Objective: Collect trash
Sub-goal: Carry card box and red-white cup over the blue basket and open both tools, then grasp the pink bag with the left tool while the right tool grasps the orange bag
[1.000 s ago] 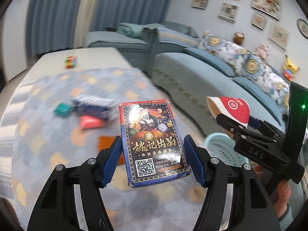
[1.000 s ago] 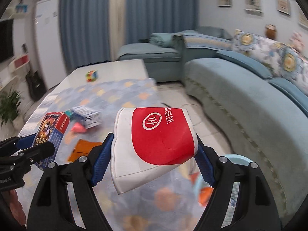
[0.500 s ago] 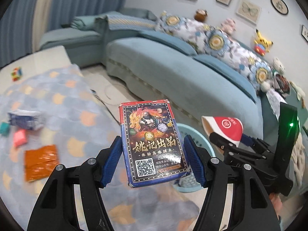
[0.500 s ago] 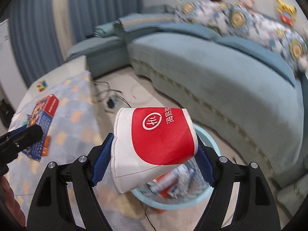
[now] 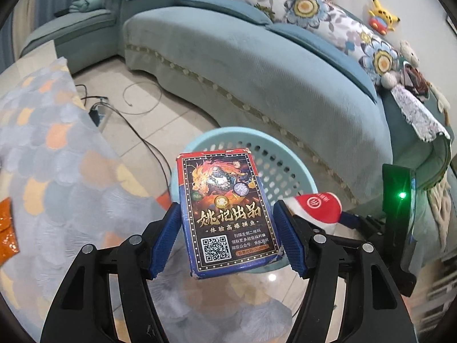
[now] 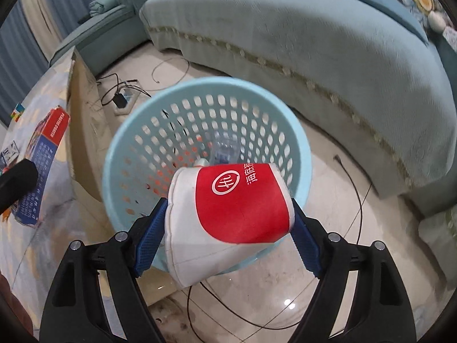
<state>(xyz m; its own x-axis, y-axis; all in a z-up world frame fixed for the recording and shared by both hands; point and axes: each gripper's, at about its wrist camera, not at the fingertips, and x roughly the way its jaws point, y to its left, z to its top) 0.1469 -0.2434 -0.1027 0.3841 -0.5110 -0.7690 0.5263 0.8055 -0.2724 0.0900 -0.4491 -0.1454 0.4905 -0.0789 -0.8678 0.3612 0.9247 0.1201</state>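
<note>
Both pairs of fingers are loaded: your left gripper [image 5: 227,241] clamps a card box [image 5: 227,214] by its two long sides, blue pads pressed flat against it, and your right gripper [image 6: 228,238] squeezes a crushed red-and-white paper cup [image 6: 234,214] between its pads.

Working down by size, the teal sofa [image 5: 285,85] curves across the back of both views, with flowered cushions and soft toys along its top. The table [image 5: 42,157] lies to the left under a grey cloth with orange and yellow scales; an orange wrapper [image 5: 7,228] rests at its left edge in the left wrist view. On the tiled floor between table and sofa stands the pale blue perforated basket [image 6: 205,131], upright, with a clear plastic bottle [image 6: 225,150] and some red and orange scraps inside (too blurred to name).

From the right wrist view the paper cup hangs over the near rim of the basket, not touching it. From the left wrist view the card box hangs in front of the basket's mouth, printed face and QR code toward the camera, with the cup just to its right. A small coloured cube [image 6: 16,113] sits far back on the table.
</note>
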